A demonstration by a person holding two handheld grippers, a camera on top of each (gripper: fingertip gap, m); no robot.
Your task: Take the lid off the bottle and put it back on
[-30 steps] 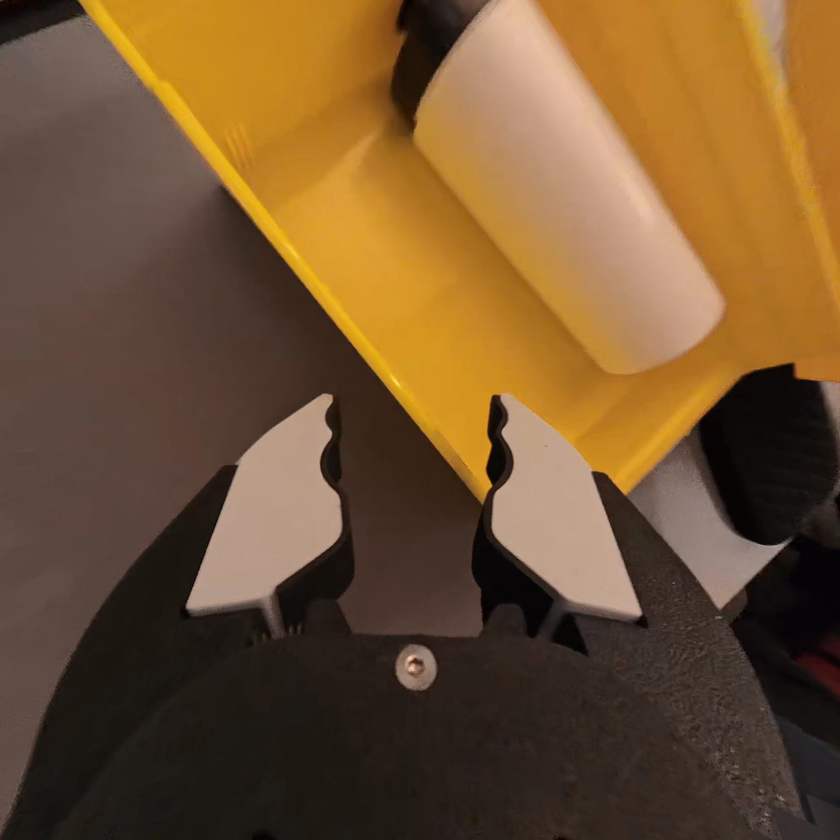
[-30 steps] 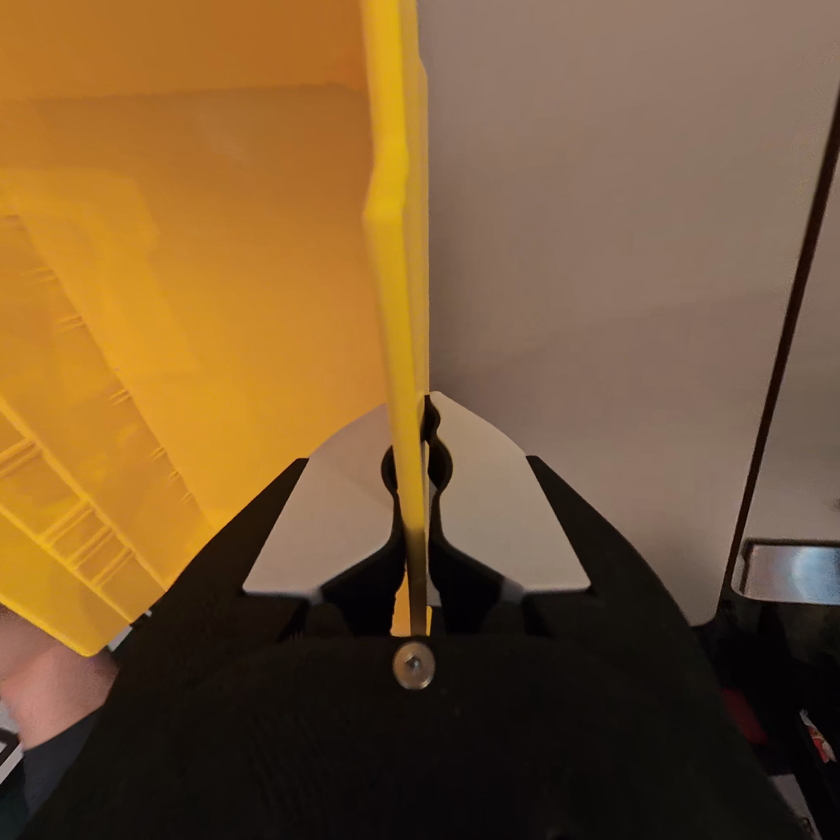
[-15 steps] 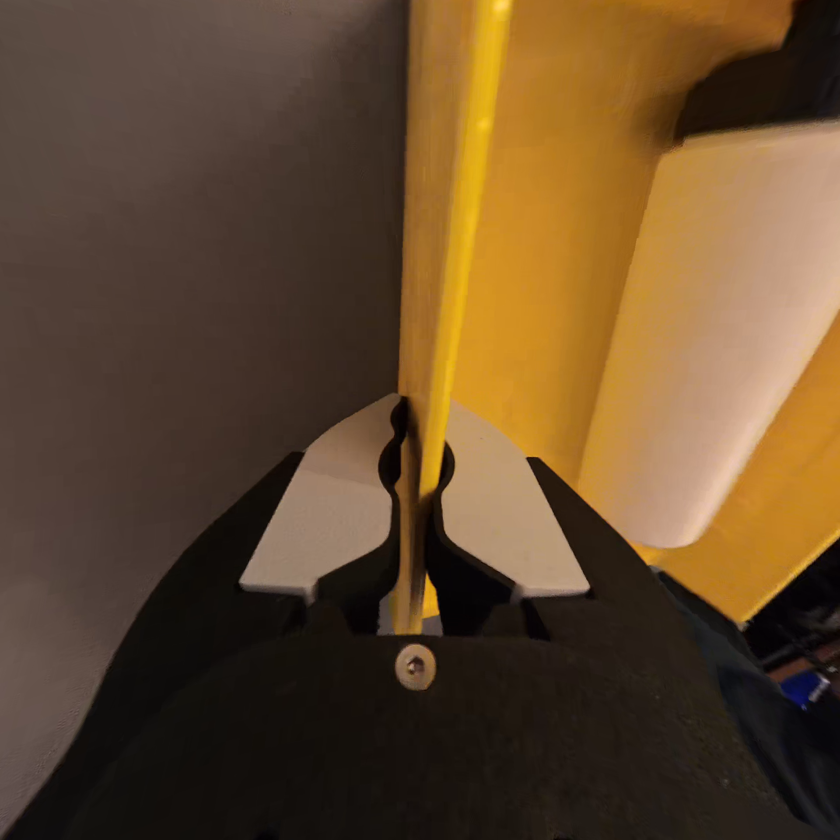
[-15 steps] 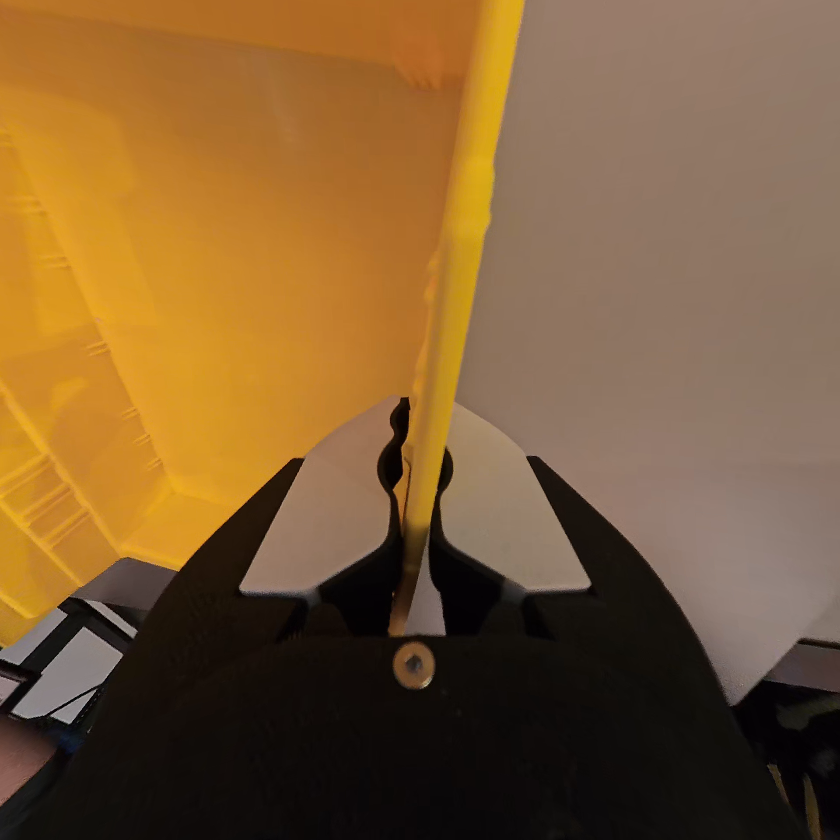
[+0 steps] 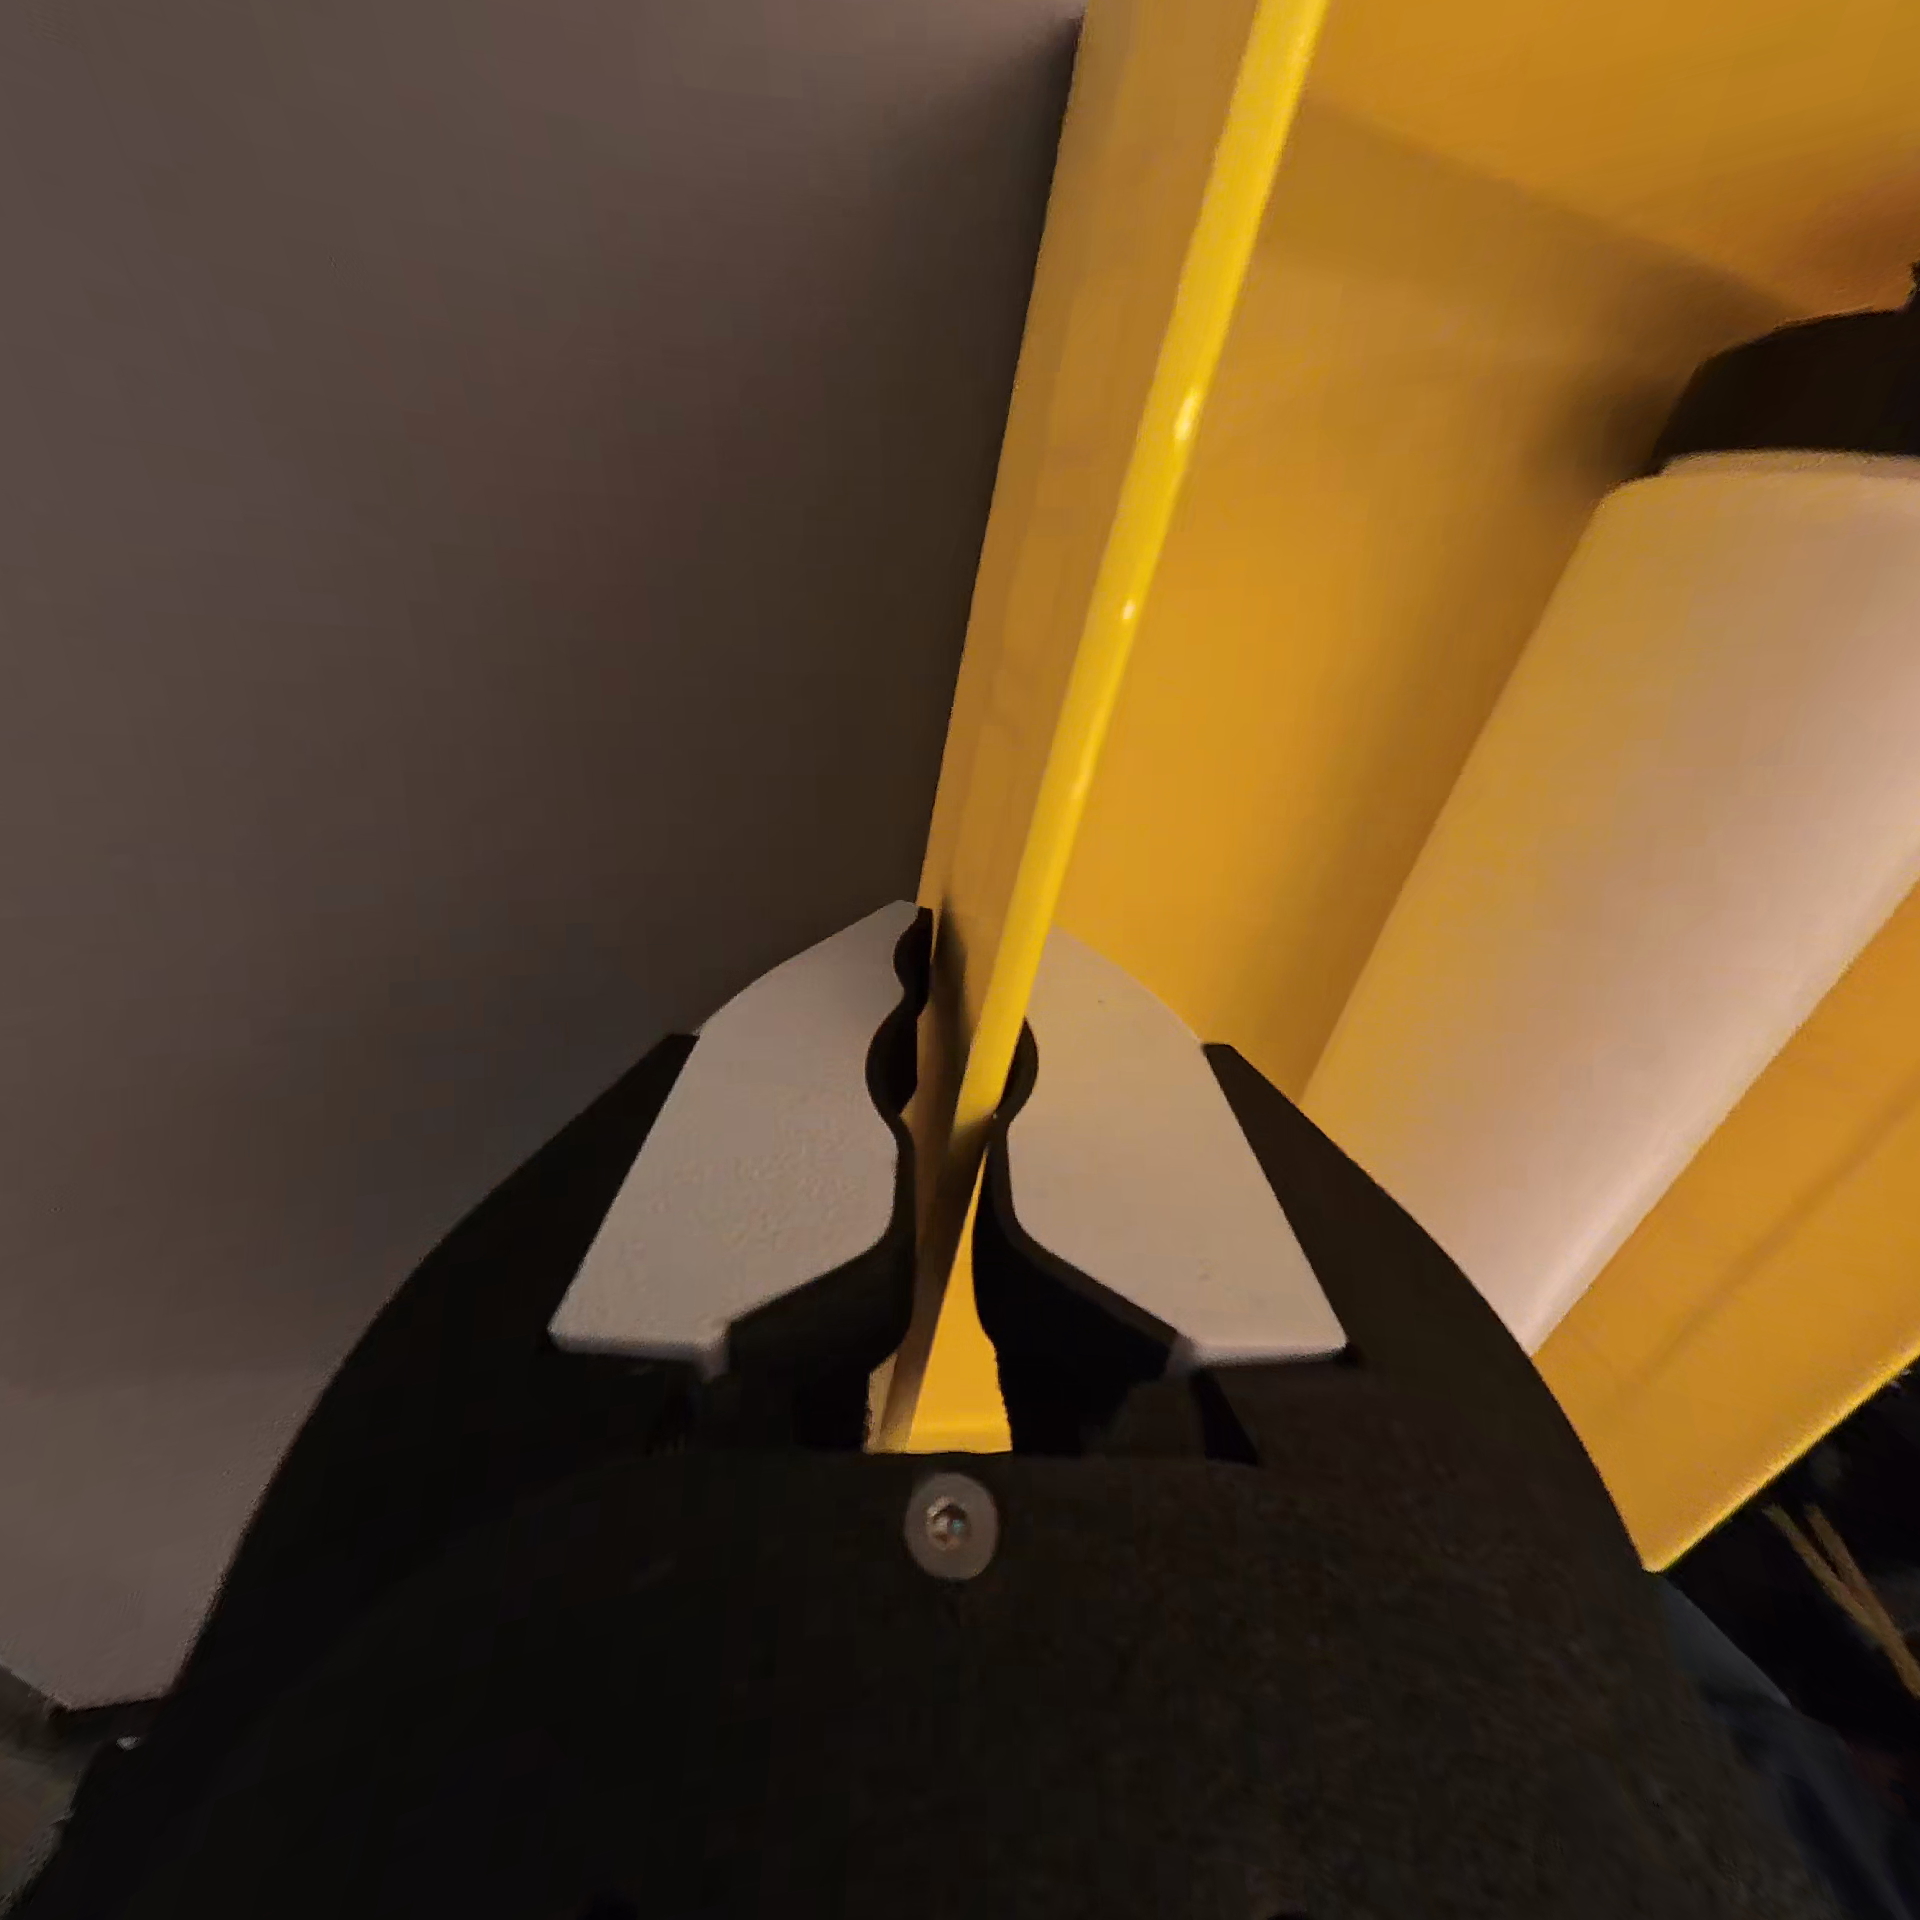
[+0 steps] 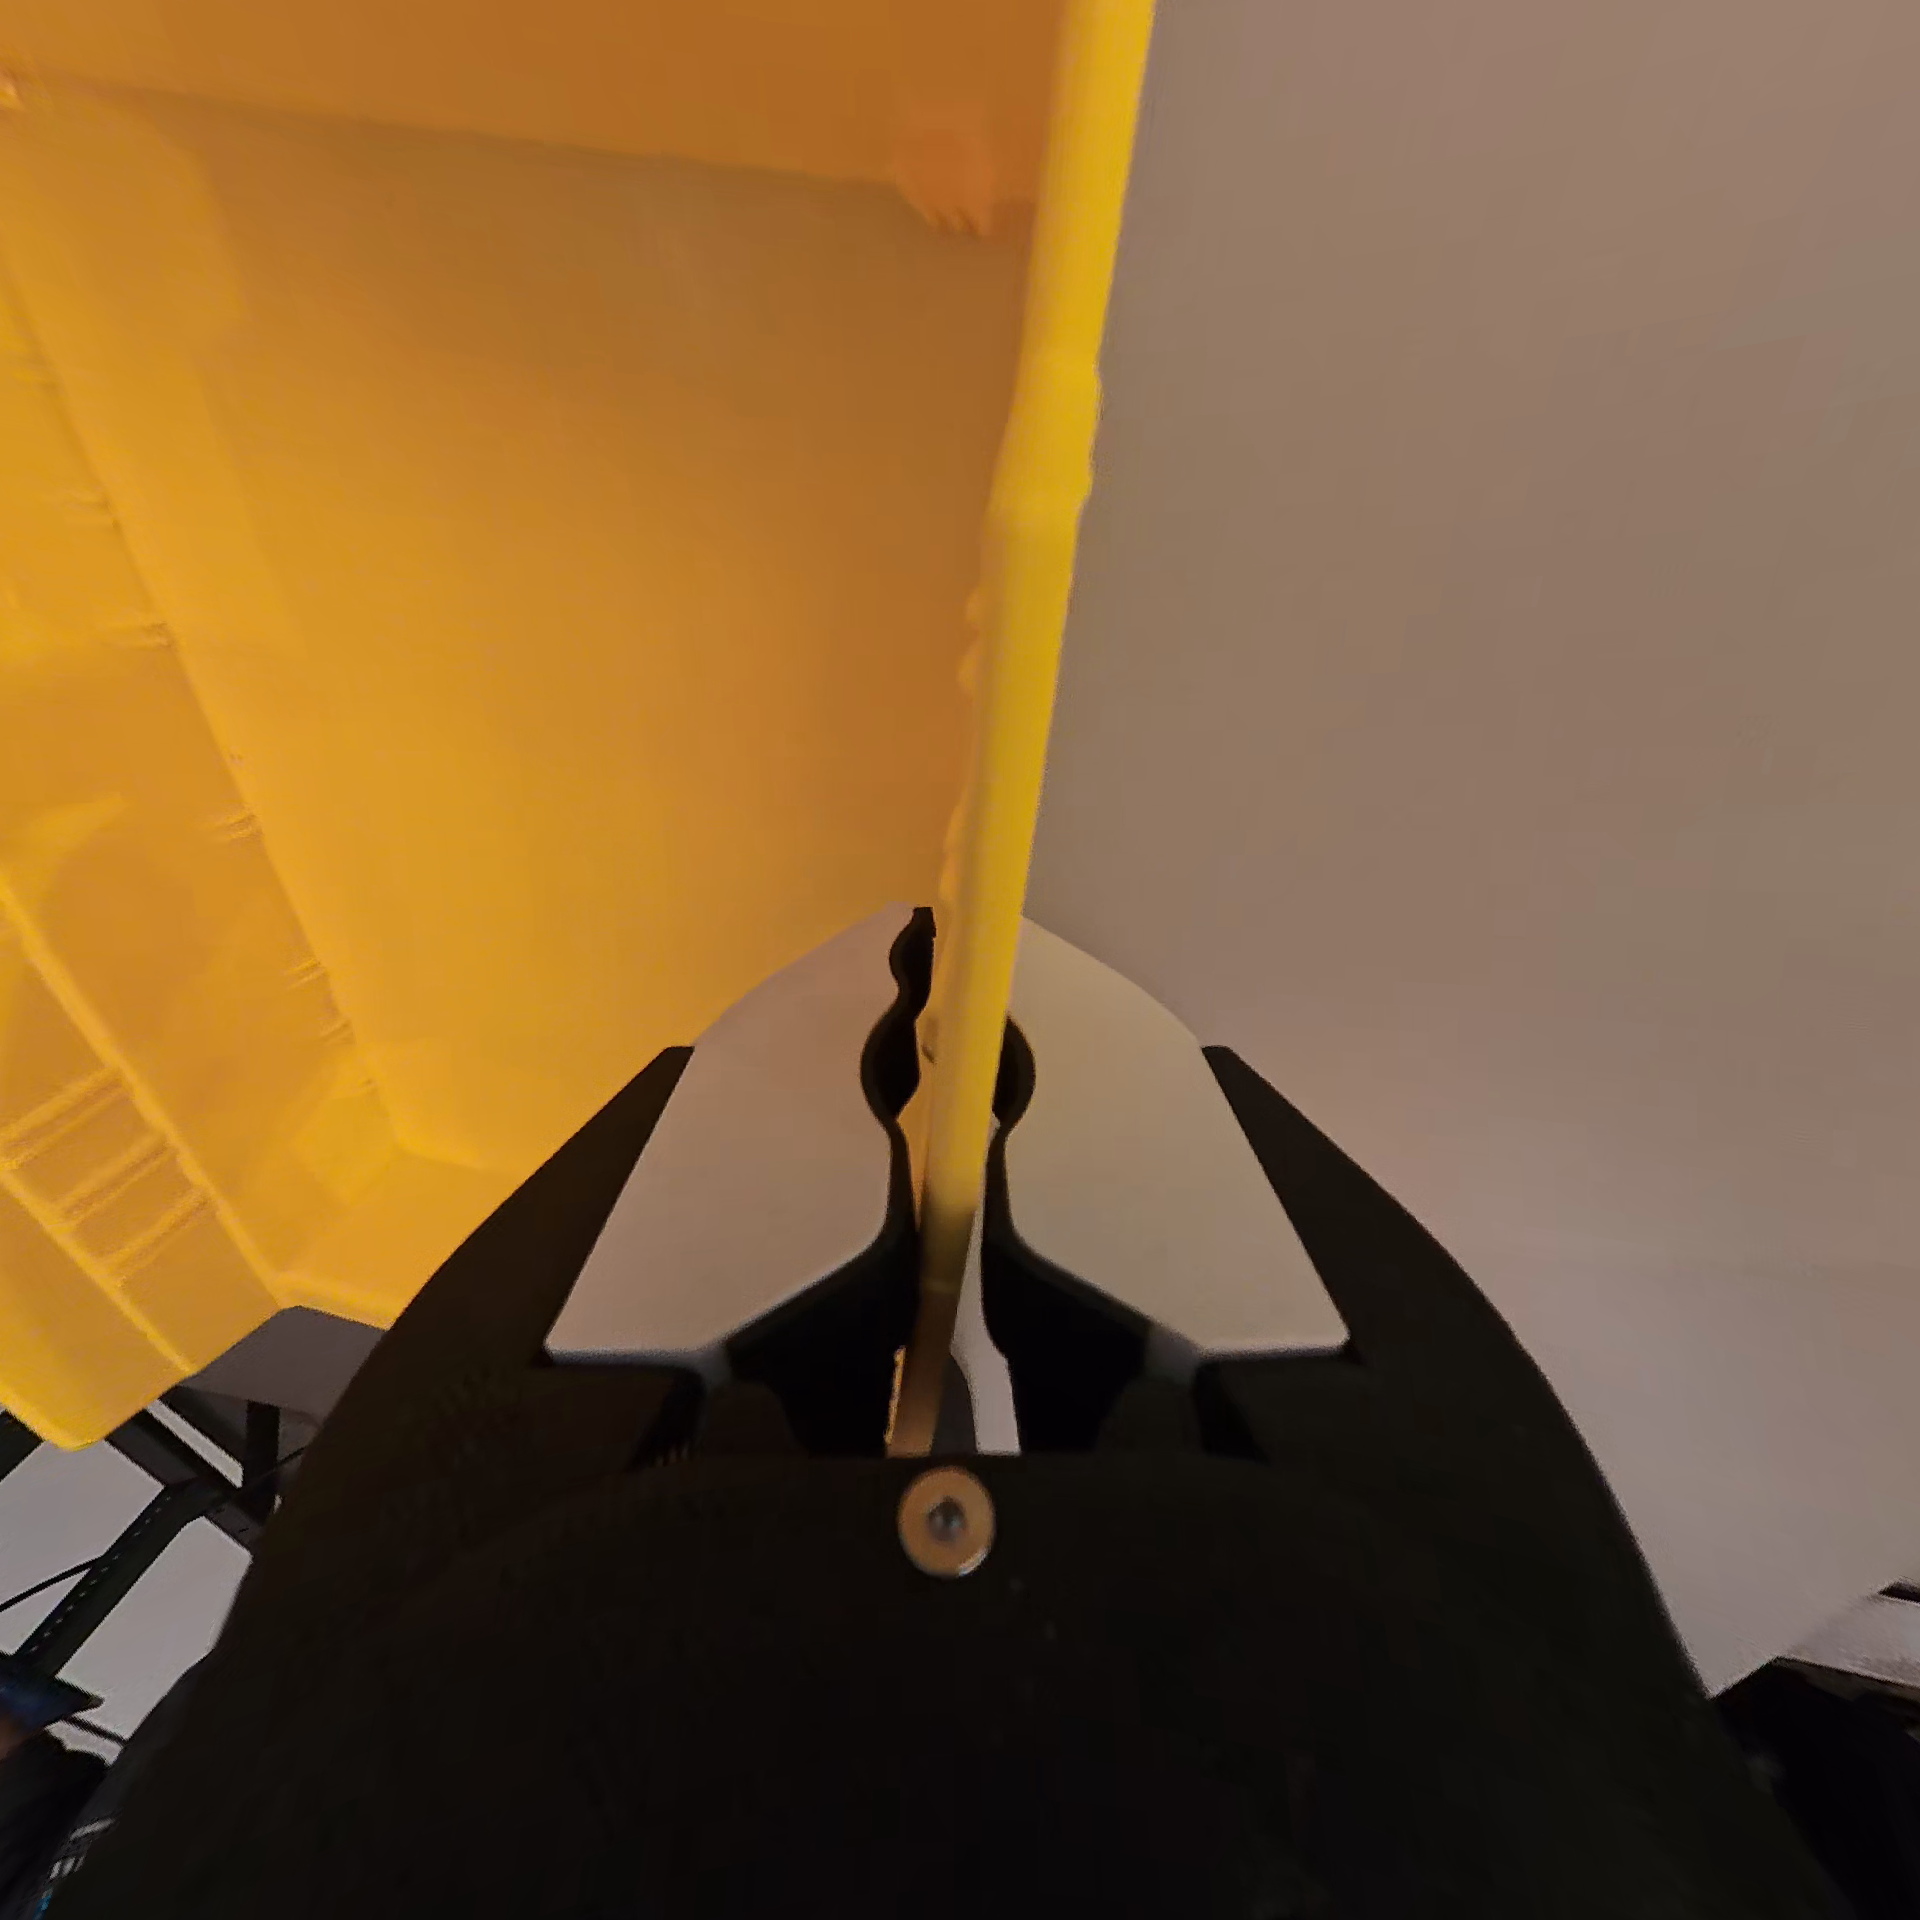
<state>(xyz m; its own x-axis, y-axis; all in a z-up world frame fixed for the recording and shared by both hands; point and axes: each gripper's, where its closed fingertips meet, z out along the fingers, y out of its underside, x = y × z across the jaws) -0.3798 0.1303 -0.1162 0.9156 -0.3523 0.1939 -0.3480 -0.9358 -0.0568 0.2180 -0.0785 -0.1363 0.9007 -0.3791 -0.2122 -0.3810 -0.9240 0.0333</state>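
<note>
A yellow plastic bin [image 5: 1299,520] holds a white bottle [image 5: 1621,852] lying on its side, with its black lid [image 5: 1808,384] at the far end. My left gripper [image 5: 961,1039] is shut on the bin's left wall rim. My right gripper [image 6: 961,1039] is shut on the bin's right wall rim [image 6: 1039,520]. The bin's inside [image 6: 520,623] fills the left of the right wrist view; the bottle is not seen there.
A pale grey-white table top [image 5: 468,623] lies beside the bin, also in the right wrist view [image 6: 1507,727]. Dark shelving and clutter [image 6: 135,1538] show past the table's edge at lower left, and dark objects [image 5: 1849,1558] at lower right of the left wrist view.
My left gripper, open beside the bin a second ago, closed on its left rim. The right gripper stayed shut on the right rim. The bin shifted in both views.
</note>
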